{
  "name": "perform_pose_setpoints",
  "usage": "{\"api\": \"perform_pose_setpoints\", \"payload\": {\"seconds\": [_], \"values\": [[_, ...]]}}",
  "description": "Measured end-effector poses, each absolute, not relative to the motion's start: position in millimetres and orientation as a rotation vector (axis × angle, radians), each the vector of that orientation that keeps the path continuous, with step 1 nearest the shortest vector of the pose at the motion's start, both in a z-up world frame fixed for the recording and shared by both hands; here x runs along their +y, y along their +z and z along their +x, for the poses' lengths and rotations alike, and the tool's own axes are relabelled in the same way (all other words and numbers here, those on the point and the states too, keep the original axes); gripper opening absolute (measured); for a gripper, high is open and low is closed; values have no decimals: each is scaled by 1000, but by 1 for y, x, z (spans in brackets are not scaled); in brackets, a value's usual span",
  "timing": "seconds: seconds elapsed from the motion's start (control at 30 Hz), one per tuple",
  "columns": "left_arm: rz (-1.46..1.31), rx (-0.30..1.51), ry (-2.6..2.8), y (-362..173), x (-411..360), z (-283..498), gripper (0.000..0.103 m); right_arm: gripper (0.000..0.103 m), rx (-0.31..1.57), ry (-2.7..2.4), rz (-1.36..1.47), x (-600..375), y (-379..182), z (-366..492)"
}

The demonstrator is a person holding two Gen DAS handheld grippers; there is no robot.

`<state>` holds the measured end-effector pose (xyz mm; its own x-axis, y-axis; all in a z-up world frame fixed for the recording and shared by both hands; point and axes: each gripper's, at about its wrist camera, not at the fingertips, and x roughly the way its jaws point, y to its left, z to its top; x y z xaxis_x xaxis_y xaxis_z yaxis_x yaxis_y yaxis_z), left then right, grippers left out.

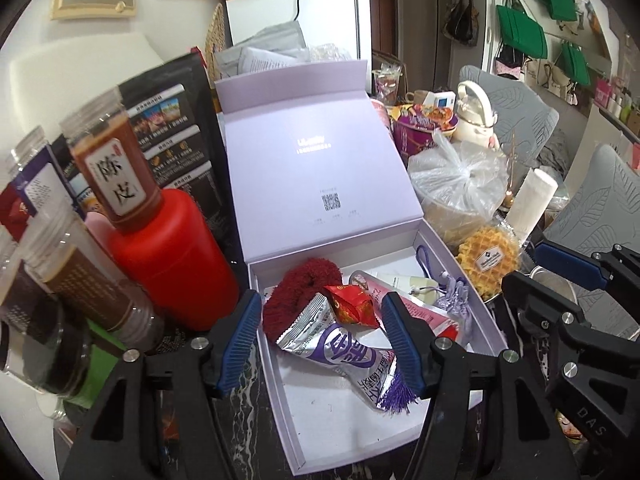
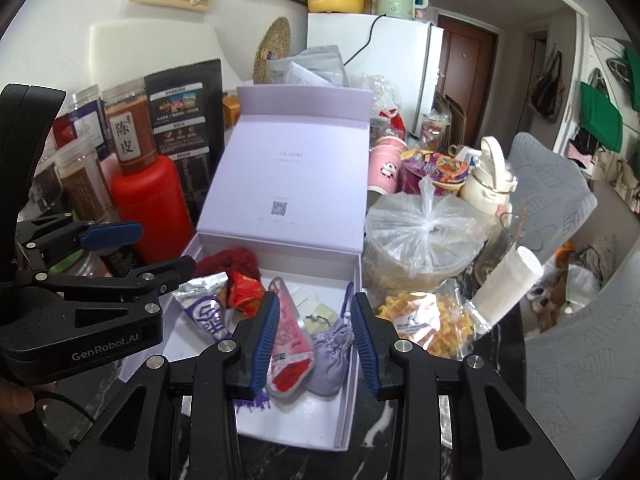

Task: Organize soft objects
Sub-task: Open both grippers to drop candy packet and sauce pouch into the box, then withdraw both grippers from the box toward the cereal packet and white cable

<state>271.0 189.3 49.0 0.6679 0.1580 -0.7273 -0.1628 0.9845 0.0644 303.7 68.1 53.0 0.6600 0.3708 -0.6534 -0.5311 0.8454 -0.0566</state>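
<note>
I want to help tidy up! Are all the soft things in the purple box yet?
Mostly. The lilac box already holds a red fuzzy scrunchie, silver snack packet, pink pouch and lavender drawstring bag. Both tongs, left and right, are open and empty. The lid is not closed.

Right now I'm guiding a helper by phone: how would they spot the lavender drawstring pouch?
Find the open lilac box with its lid raised. Along its right wall, beside the pink sachet, lies the lavender drawstring pouch: the only satin cloth bag there, with a beaded cord.
</note>
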Motion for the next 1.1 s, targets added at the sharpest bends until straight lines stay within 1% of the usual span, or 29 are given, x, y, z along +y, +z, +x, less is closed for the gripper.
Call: {"api": "perform_pose_setpoints", "payload": {"seconds": [0.07,0.1,0.13,0.2,0.27,0.33,0.47,0.53,0.67,0.7,0.77,0.8,0.87,0.9,1.1], "values": [[0,793,191,59,188,263,78,40,661,518,-247,66,62,296],[4,781,197,62,187,259,80,44,654,518,-245,64,65,292],[11,763,204,68,186,254,82,47,644,518,-243,63,69,288],[21,740,215,76,184,245,82,49,626,515,-244,61,77,279],[24,720,223,84,183,237,82,55,609,512,-246,58,83,270],[19,700,223,92,182,227,82,66,591,508,-244,54,90,262],[15,661,224,106,178,205,83,77,558,501,-231,46,102,246],[18,640,228,111,177,195,83,86,544,500,-221,41,107,238],[18,604,224,123,173,173,83,90,513,481,-224,33,116,220],[15,600,223,125,171,169,83,93,508,472,-227,31,118,215],[9,595,213,129,170,161,85,94,494,461,-229,26,121,205],[5,591,204,130,169,156,87,94,487,459,-229,24,123,199],[1,570,192,134,166,144,100,95,475,457,-224,18,125,189],[2,554,192,135,164,137,102,96,469,459,-219,15,125,184],[20,518,180,139,152,109,102,97,447,457,-200,0,126,155]]}}
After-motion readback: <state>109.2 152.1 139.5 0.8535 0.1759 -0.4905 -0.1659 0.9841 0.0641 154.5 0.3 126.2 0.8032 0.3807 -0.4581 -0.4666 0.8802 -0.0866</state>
